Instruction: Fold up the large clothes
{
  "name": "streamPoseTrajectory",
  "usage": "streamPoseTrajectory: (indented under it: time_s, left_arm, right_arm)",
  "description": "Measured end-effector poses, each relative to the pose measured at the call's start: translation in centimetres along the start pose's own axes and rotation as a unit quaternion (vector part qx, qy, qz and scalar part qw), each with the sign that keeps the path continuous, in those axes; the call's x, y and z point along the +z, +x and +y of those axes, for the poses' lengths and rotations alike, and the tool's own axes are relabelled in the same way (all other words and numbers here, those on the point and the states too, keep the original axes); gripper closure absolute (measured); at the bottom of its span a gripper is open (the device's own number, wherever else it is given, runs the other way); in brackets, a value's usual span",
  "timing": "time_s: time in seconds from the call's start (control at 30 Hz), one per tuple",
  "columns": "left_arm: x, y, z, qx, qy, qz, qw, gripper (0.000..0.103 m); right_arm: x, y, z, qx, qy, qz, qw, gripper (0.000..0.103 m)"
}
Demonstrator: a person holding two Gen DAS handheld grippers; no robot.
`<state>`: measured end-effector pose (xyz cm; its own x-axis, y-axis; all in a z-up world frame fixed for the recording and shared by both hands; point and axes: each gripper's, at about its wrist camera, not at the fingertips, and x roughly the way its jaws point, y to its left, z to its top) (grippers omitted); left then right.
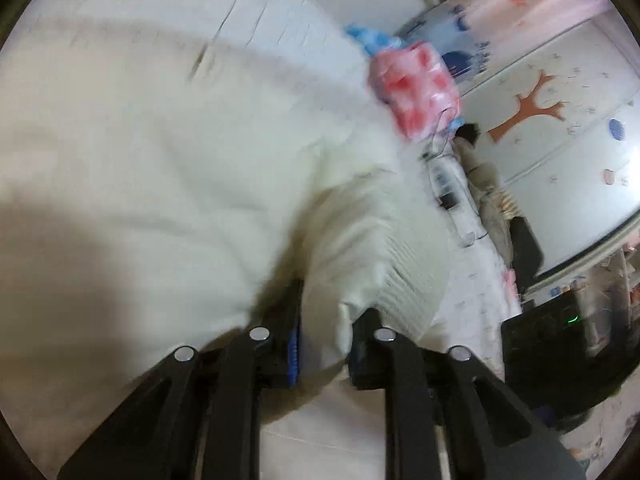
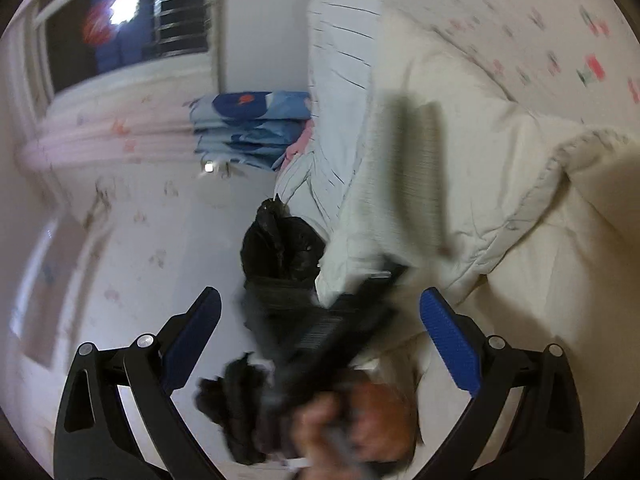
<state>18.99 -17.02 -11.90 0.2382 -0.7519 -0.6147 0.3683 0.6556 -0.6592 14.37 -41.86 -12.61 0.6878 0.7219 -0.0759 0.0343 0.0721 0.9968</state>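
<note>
Between your left claw (image 1: 324,344) fingers sits a fold of the cream garment (image 1: 200,152); the jaws stand narrow on it, apparently pinching it so the cloth can be carried over. Beyond the tips, the rest spreads across the bed (image 1: 472,292), with a pink bundle (image 1: 412,92) farther off. Your right claw (image 2: 320,328) gapes wide, holding nothing; the left hand (image 2: 352,416) crosses just ahead, the garment's ribbed hem (image 2: 360,216) beyond.
</note>
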Motion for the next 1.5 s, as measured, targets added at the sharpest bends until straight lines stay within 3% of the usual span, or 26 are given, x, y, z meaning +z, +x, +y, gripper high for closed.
streamPoseTrajectory:
  time_s: [0.03, 0.1, 0.13, 0.2, 0.37, 0.53, 0.57, 0.6, 0.67, 0.77, 0.87, 0.93, 1.0, 1.07, 1.13, 1.2, 1.3, 1.43, 1.5]
  left_arm:
    - [-0.1, -0.1, 0.0, -0.003, 0.003, -0.001, 1.0000, 0.082]
    - [0.2, -0.7, -1.1, -0.001, 0.010, 0.021, 0.9997, 0.062]
    - [0.4, -1.1, -1.7, 0.006, 0.016, 0.033, 0.9993, 0.048]
    - [0.6, -2.4, -3.6, 0.036, 0.048, 0.052, 0.9968, 0.026]
    - [-0.5, -8.5, -3.5, 0.098, 0.121, 0.047, 0.9866, 0.019]
    - [-2.0, -17.9, 2.2, 0.190, 0.132, -0.018, 0.9726, 0.010]
    - [-1.8, -19.0, 3.5, 0.201, 0.119, -0.027, 0.9720, 0.010]
    - [-1.4, -20.4, 5.5, 0.211, 0.090, -0.040, 0.9726, 0.010]
    - [-0.5, -22.7, 8.9, 0.199, 0.020, -0.067, 0.9776, 0.010]
    - [0.3, -24.9, 10.8, 0.161, -0.014, -0.112, 0.9804, 0.010]
    - [0.5, -26.5, 9.5, 0.127, 0.007, -0.170, 0.9772, 0.010]
    - [0.6, -26.7, 9.0, 0.124, 0.019, -0.193, 0.9731, 0.008]
    - [0.9, -25.3, 9.6, 0.133, 0.012, -0.182, 0.9742, 0.007]
    - [1.2, -22.7, 11.2, 0.155, -0.011, -0.141, 0.9777, 0.007]
    - [1.1, -19.0, 13.8, 0.189, -0.031, -0.090, 0.9773, 0.007]
    - [0.3, -17.5, 14.6, 0.207, -0.017, -0.077, 0.9753, 0.007]
    - [0.1, -18.3, 13.2, 0.218, 0.008, -0.065, 0.9736, 0.007]
    - [-1.8, -25.1, 13.4, 0.169, -0.033, -0.074, 0.9824, 0.007]
    - [-4.2, -28.6, 13.8, 0.158, -0.049, -0.079, 0.9831, 0.007]
  right_arm:
    - [0.3, -0.2, -0.4, 0.006, 0.010, 0.000, 1.000, 0.007]
    - [1.0, -0.6, -0.6, 0.007, 0.014, -0.007, 1.000, 0.007]
    - [1.5, -1.2, -0.7, 0.003, 0.010, -0.010, 1.000, 0.007]
    - [1.8, -1.6, -0.8, -0.003, 0.005, -0.017, 1.000, 0.007]
    - [3.0, -1.0, -1.0, -0.024, -0.016, -0.018, 0.999, 0.007]
    - [4.0, 0.8, -0.9, -0.053, -0.058, -0.033, 0.996, 0.009]
    - [4.1, 1.2, -0.8, -0.064, -0.076, -0.037, 0.994, 0.023]
    - [4.1, 1.5, -0.6, -0.080, -0.092, -0.040, 0.992, 0.049]
    - [3.5, 1.9, -0.2, -0.103, -0.118, -0.048, 0.986, 0.079]
    - [2.4, 2.1, 2.5, -0.127, -0.188, -0.063, 0.972, 0.081]
    - [0.4, 1.1, 7.7, -0.118, -0.290, -0.100, 0.944, 0.082]
    - [-0.3, 0.4, 9.7, -0.121, -0.327, -0.119, 0.930, 0.082]
    - [0.3, 0.3, 9.2, -0.138, -0.322, -0.119, 0.929, 0.082]
    - [1.5, 0.7, 6.7, -0.172, -0.295, -0.114, 0.933, 0.082]
    - [3.3, 1.6, 1.7, -0.223, -0.231, -0.089, 0.943, 0.082]
    - [4.0, 2.5, -1.4, -0.243, -0.192, -0.063, 0.949, 0.083]
    - [3.9, 2.8, -0.6, -0.266, -0.202, -0.052, 0.941, 0.082]
    - [3.7, 0.2, 2.2, -0.265, -0.193, -0.054, 0.943, 0.066]
    - [2.9, -2.5, 4.0, -0.274, -0.215, -0.060, 0.935, 0.035]
